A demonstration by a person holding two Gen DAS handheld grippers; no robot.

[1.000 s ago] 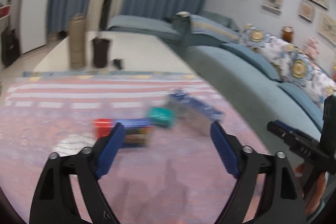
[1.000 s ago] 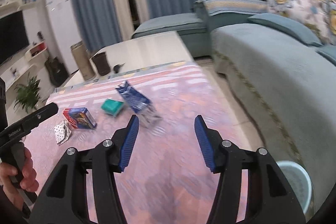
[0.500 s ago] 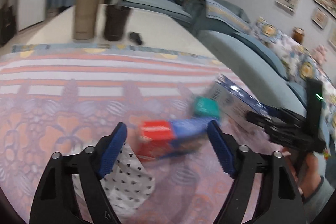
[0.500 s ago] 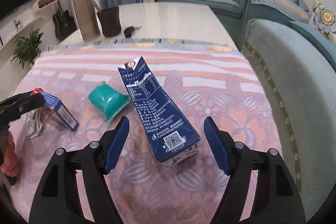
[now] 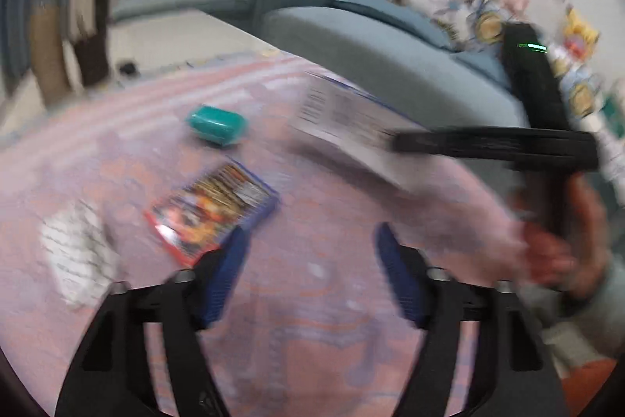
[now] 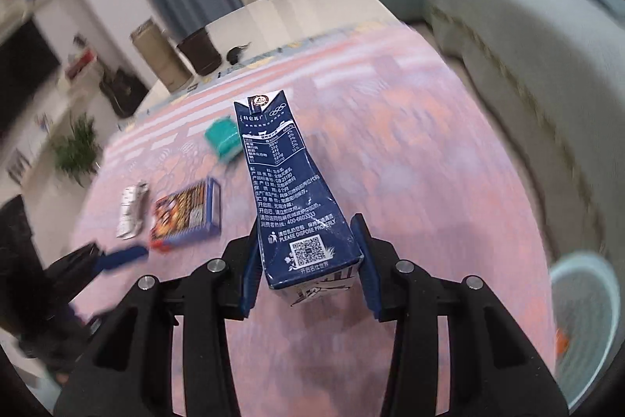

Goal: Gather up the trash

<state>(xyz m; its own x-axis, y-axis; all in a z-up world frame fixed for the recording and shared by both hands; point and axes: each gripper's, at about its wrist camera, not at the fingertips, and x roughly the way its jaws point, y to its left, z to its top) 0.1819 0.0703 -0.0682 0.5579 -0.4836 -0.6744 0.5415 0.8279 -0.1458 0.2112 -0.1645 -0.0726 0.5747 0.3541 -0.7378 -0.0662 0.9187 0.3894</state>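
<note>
the right gripper was closing on the blue carton, pads seemingly touching. left of the carton, the left gripper was opening, empty, by the snack box.

My right gripper points steeply downward, its jaws closing with both blue pads against the sides of the dark blue carton between them. My left gripper also tilts down, its jaws opening wide with nothing between them. My right hand wraps its fingers around the black handle of its tool, a pale sleeve at the wrist.
</note>
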